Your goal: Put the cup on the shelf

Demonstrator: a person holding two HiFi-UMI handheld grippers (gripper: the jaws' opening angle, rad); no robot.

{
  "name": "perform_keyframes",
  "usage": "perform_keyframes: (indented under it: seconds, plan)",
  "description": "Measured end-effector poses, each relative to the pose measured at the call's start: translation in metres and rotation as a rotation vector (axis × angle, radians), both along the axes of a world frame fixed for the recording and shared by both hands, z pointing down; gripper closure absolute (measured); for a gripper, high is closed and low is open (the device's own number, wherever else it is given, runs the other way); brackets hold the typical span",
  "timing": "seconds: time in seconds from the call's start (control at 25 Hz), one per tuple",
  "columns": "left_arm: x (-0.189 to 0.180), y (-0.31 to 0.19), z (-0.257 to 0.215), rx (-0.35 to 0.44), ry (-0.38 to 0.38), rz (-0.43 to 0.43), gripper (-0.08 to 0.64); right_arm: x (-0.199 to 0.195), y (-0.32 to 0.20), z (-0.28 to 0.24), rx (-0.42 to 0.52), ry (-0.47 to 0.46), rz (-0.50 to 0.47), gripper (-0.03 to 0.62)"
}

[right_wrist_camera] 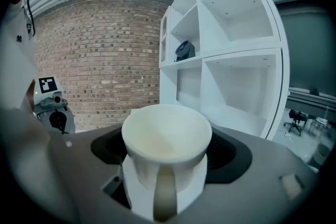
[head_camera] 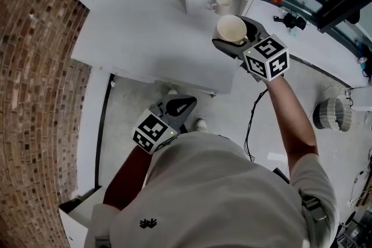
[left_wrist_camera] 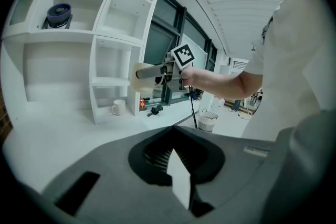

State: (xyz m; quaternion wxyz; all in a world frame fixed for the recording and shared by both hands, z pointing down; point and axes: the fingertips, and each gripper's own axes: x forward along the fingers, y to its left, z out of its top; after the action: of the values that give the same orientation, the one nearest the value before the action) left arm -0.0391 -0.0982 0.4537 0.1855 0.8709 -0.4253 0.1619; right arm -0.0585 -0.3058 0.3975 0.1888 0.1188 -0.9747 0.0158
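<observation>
One cream ceramic cup [right_wrist_camera: 167, 136] I'm clenching upright in the right tongs [right_wrist_camera: 166, 176], ready for the white shelf [right_wrist_camera: 236, 113] ahead; left tongs [left_wrist_camera: 178, 176] idling, closed empty.

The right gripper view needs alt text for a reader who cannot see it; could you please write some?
A cream cup, its handle toward the camera, is clamped in the right tool. Behind it stands a white shelf unit with open compartments, and to the left is a brick wall.
</observation>
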Motion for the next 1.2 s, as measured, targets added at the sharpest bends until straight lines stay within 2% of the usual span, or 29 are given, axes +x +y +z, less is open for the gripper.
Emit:
perform_keyframes:
  seconds: [0.24,0.52,0.76,1.2]
  plan:
    - [-0.041,-0.036,0.006,-0.007,0.014,0.053,0.554,-0.042,-0.056,-0.008,-0.002,-0.006,0.073,0.155]
    - [-0.082,-0.092,-0.006,0.024,0.011,0.13,0.554,-0.083,-0.128,-0.011,0.015,0.017,0.166,0.155]
    - [-0.123,-0.119,-0.002,0.013,0.035,0.154,0.554,-0.112,-0.181,-0.009,-0.001,0.018,0.25,0.155]
    - [-0.179,-0.155,0.007,-0.002,0.043,0.21,0.554,-0.142,-0.256,0.009,-0.02,0.035,0.376,0.155]
